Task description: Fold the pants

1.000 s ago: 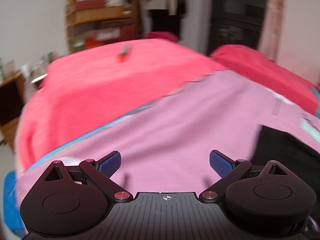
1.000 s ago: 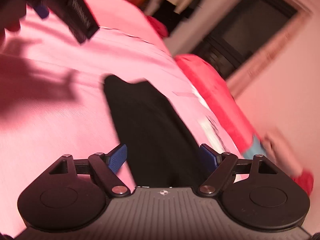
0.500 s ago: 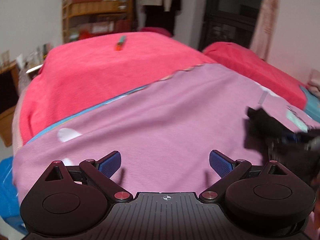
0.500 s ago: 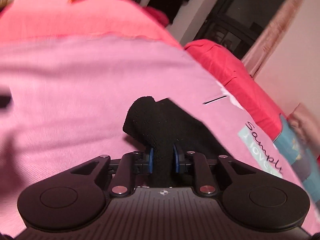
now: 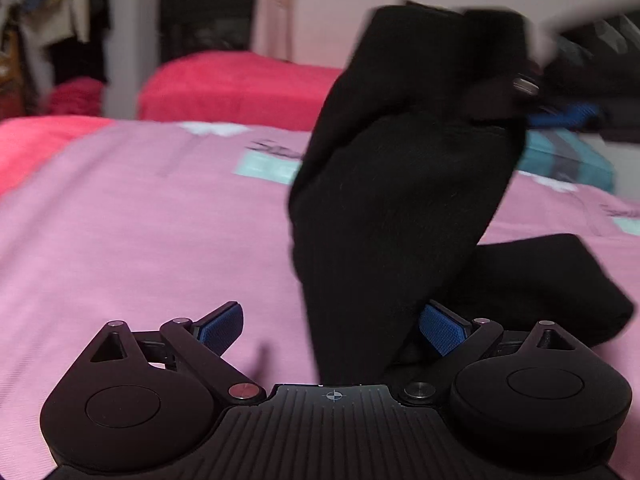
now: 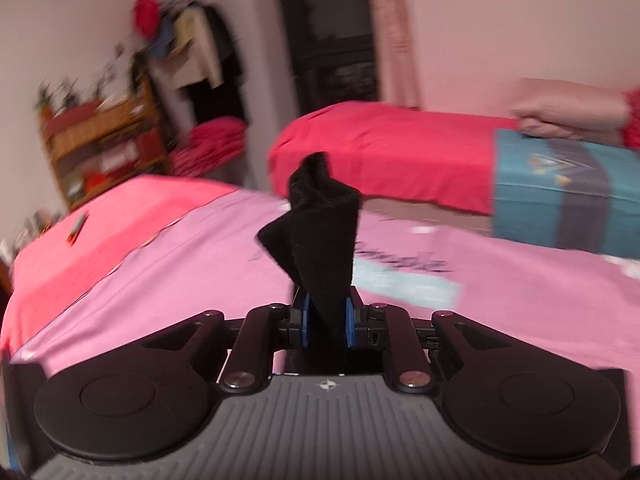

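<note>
Pinching black pants (image 6: 320, 240) in my right gripper (image 6: 325, 322): both blue pads (image 6: 305, 320) sit against the cloth, and the jaws are closing the last bit onto the bunched fabric between them. A twisted peak of cloth stands up above the pads in the right wrist view, against the far red bed (image 6: 384, 152).

Left wrist view: the same pants (image 5: 400, 208) hang as a dark column from my right gripper (image 5: 560, 114), which shows blurred at upper right with a strip of blue pad. The lower part of the garment trails onto the pink sheet (image 5: 140, 220), and one fold lies flat at the right.

My left gripper (image 5: 332, 326) is spread wide. The hanging cloth drops between its fingers, close to the right-hand pad (image 5: 442, 330); the other pad stands well apart from it, over bare sheet. Whether the right-hand pad actually touches the cloth, I cannot tell. Nothing is clamped on this side.

Surroundings: the pink sheet covers the near bed, with pale teal patches and dark lettering (image 6: 404, 264) printed on it. A red blanket (image 6: 80, 240) lies along its far left side with a small object (image 6: 76, 228) on it, too blurred to name. A wooden shelf (image 6: 100, 140) stands against the wall at left, with clothes hanging (image 6: 200, 52) beside it. A teal patterned cover (image 6: 560, 196) lies on the second bed at right.
</note>
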### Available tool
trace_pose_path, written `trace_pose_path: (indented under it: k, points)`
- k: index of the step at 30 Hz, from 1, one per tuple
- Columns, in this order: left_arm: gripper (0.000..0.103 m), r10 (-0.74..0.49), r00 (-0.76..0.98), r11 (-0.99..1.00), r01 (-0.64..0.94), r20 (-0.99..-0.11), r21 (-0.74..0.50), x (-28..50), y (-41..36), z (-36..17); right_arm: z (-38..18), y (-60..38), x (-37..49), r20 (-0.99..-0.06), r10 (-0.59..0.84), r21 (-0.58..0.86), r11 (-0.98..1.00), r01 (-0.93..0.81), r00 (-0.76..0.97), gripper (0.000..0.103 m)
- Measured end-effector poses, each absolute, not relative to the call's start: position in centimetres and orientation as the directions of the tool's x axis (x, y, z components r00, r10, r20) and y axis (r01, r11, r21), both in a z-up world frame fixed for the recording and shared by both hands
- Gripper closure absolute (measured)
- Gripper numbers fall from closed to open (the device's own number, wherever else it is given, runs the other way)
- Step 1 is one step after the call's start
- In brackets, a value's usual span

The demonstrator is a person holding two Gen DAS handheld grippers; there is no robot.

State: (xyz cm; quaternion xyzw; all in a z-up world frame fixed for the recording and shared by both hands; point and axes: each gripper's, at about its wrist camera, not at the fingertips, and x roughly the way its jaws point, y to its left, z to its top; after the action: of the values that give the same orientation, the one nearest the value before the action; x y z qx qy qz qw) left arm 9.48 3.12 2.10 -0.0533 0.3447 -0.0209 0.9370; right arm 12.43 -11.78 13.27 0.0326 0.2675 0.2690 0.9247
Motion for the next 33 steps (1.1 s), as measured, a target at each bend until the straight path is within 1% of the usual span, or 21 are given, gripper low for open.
trace_pose_path:
  k: [2,5,8,9,10,11,12,13,14,16,17,19,20,21,22,26,28,29,30,31,33]
  points:
    - [0.0,-0.193,0.742,0.978,0.092,-0.642,-0.187,9.6,2.6,1.8,12.3,-16.7,12.8,-0.466,0.482,0.248,0.876,-0.413,0.742,0.085]
    - [0.0,-0.311,0.709,0.95,0.211,-0.634,-0.229,8.7,2.3,1.7,8.7,-23.9,12.5,-0.484,0.379,0.283,0.921,-0.269,0.789,0.085]
    - [0.0,-0.348,0.699,0.938,0.259,-0.625,-0.231,7.7,3.4,2.3,2.8,-28.2,13.2,-0.636,0.289,0.28,0.951,-0.135,0.715,0.081]
    - [0.0,-0.338,0.708,0.941,0.255,-0.62,-0.221,7.5,3.9,2.6,1.9,-29.3,13.1,-0.618,0.339,0.339,0.929,-0.149,0.71,0.081]
    - [0.0,-0.33,0.719,0.944,0.249,-0.612,-0.216,7.4,4.1,3.0,1.9,-30.4,12.9,-0.586,0.376,0.395,0.906,-0.152,0.718,0.077]
    - [0.0,-0.325,0.729,0.946,0.239,-0.603,-0.22,7.5,4.5,3.4,2.4,-31.0,12.8,-0.567,0.375,0.421,0.897,-0.133,0.733,0.063]
    - [0.0,-0.321,0.736,0.947,0.229,-0.596,-0.227,7.6,4.6,3.7,3.1,-31.3,12.8,-0.537,0.357,0.428,0.896,-0.118,0.764,0.038]
    - [0.0,-0.315,0.742,0.948,0.216,-0.592,-0.234,7.9,4.8,3.9,3.7,-31.6,12.8,-0.504,0.336,0.421,0.9,-0.114,0.796,0.028]
    - [0.0,-0.304,0.747,0.951,0.2,-0.592,-0.235,8.4,4.9,4.0,4.2,-31.6,13.1,-0.485,0.315,0.406,0.907,-0.108,0.816,0.022]
    - [0.0,-0.263,0.749,0.962,0.154,-0.608,-0.227,9.4,4.2,4.3,4.5,-31.0,14.7,-0.508,0.294,0.394,0.915,-0.084,0.81,0.023]
    - [0.0,-0.249,0.743,0.964,0.133,-0.621,-0.229,10.1,3.9,4.1,4.3,-30.6,15.7,-0.529,0.288,0.389,0.918,-0.074,0.799,0.027]
    - [0.0,-0.242,0.718,0.966,0.112,-0.653,-0.234,11.6,3.3,3.6,3.2,-29.2,16.9,-0.58,0.253,0.331,0.942,-0.06,0.775,0.047]
    - [0.0,-0.234,0.698,0.968,0.103,-0.677,-0.228,12.3,2.8,3.0,2.5,-28.5,17.2,-0.614,0.204,0.265,0.963,-0.044,0.763,0.077]
    - [0.0,-0.231,0.675,0.97,0.101,-0.701,-0.223,13.0,2.8,2.6,1.9,-27.8,16.9,-0.621,0.162,0.207,0.978,-0.04,0.767,0.078]
    - [0.0,-0.234,0.655,0.97,0.109,-0.718,-0.217,13.3,2.6,2.1,1.7,-27.8,16.4,-0.603,0.158,0.199,0.979,-0.044,0.782,0.078]
    - [0.0,-0.273,0.629,0.961,0.137,-0.728,-0.241,13.5,3.5,1.8,1.6,-29.4,14.9,-0.613,0.201,0.25,0.967,-0.053,0.764,0.079]
    - [0.0,-0.328,0.618,0.942,0.157,-0.715,-0.297,13.9,4.1,2.1,2.4,-31.1,14.7,-0.61,0.252,0.334,0.941,-0.044,0.751,0.07]
    - [0.0,-0.355,0.609,0.931,0.167,-0.709,-0.323,14.3,4.3,2.2,2.8,-31.8,14.9,-0.606,0.266,0.364,0.931,-0.036,0.749,0.046]
    - [0.0,-0.378,0.598,0.922,0.178,-0.707,-0.343,14.7,4.2,2.2,3.0,-32.3,14.8,-0.603,0.276,0.383,0.923,-0.032,0.749,0.017]
    - [0.0,-0.399,0.578,0.914,0.193,-0.711,-0.356,15.4,4.0,1.9,2.9,-32.5,15.2,-0.604,0.295,0.401,0.915,-0.038,0.741,0.009]
    - [0.0,-0.436,0.519,0.9,0.23,-0.736,-0.371,16.6,2.9,0.8,2.4,-32.6,16.0,-0.634,0.346,0.442,0.896,-0.042,0.692,0.012]
